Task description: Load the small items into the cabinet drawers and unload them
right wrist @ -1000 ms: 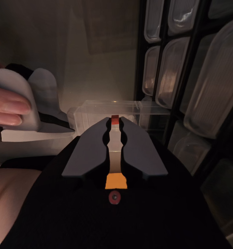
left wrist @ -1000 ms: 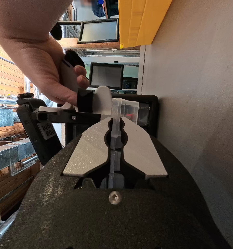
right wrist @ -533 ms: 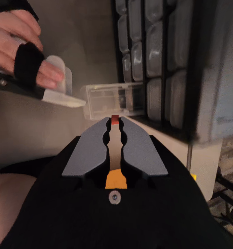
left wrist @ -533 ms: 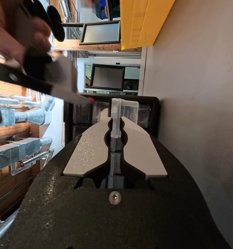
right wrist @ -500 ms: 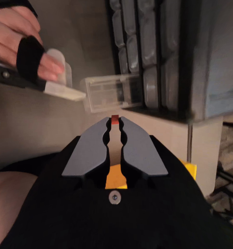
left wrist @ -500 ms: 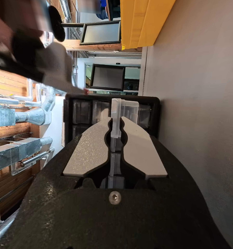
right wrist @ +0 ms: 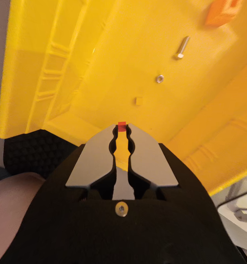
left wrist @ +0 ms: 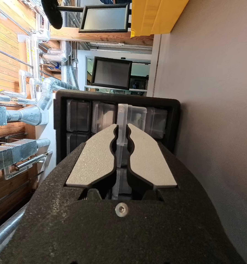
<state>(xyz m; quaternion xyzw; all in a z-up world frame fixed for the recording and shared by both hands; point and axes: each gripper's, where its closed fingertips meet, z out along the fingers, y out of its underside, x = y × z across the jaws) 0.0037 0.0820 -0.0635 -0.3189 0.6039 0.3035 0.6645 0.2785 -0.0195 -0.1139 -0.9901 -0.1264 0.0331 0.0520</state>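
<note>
My left gripper (left wrist: 121,125) is pinched almost fully together on the front pull tab of a clear plastic drawer (left wrist: 132,117), which stands slid partway out of the black small-parts cabinet (left wrist: 117,97). In the top row I count four clear drawers, this being the third from the left; a lower row shows only in part. Behind the cabinet hang two dark framed screens (left wrist: 111,72), and a yellow plastic bin (left wrist: 153,15) sits at the top right.

My right gripper (right wrist: 122,125) is closed to a narrow gap, its tips nipping one small red cube (right wrist: 121,126). It hovers above the floor of the yellow bin (right wrist: 105,64), where I count one brass-coloured hex bolt (right wrist: 180,48), one small metal nut (right wrist: 159,78), one small yellow cube (right wrist: 138,100) and one blurred orange block (right wrist: 220,12) at the top corner.

A second ago the red cube sat inside the open drawer with my right gripper around it; half a second ago it was lifted clear beside the cabinet. Now it is over the bin, and the right gripper no longer shows in the left view. The left's hold on the drawer is unchanged.
</note>
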